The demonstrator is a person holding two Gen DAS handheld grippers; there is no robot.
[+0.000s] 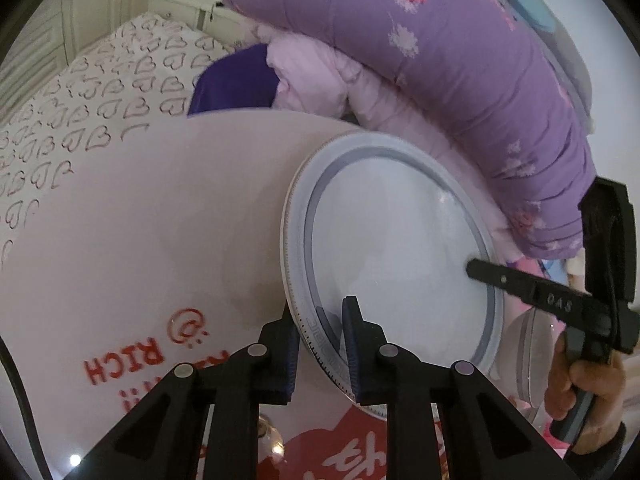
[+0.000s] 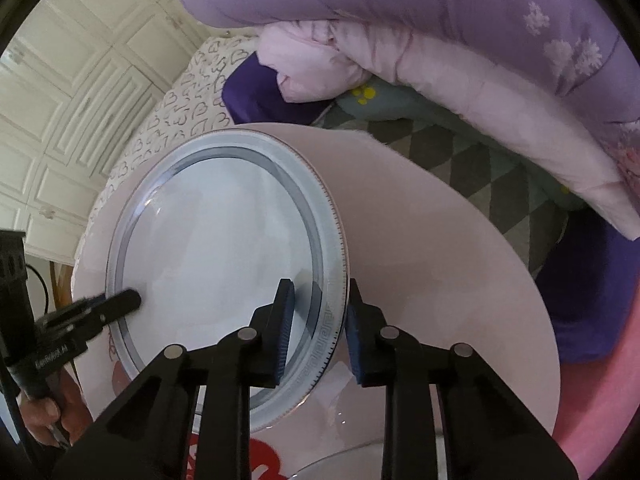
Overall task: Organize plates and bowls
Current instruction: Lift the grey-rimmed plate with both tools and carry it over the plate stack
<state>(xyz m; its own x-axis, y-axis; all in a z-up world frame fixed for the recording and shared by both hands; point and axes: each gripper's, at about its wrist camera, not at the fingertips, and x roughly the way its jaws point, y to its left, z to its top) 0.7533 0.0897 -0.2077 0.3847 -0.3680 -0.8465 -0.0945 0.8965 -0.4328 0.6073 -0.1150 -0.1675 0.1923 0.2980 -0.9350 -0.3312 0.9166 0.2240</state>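
White-and-grey plate [image 1: 394, 256] with key-pattern rim, resting on round pale tabletop [image 1: 160, 220] toward its 3 o'clock edge. Clamped at 7 o'clock rim by left tongs [image 1: 320, 344], at the opposite rim by right tongs [image 2: 318, 336], both narrow on the plate. Red lettering "RICH" [image 1: 124, 364] and "@" on tabletop; "DAS" on right tongs. Purple floral quilt [image 1: 440, 60] behind at 12 o'clock.

Cream panelled wardrobe [image 2: 72, 120]; perhaps a nightstand [image 1: 180, 0] beside it.
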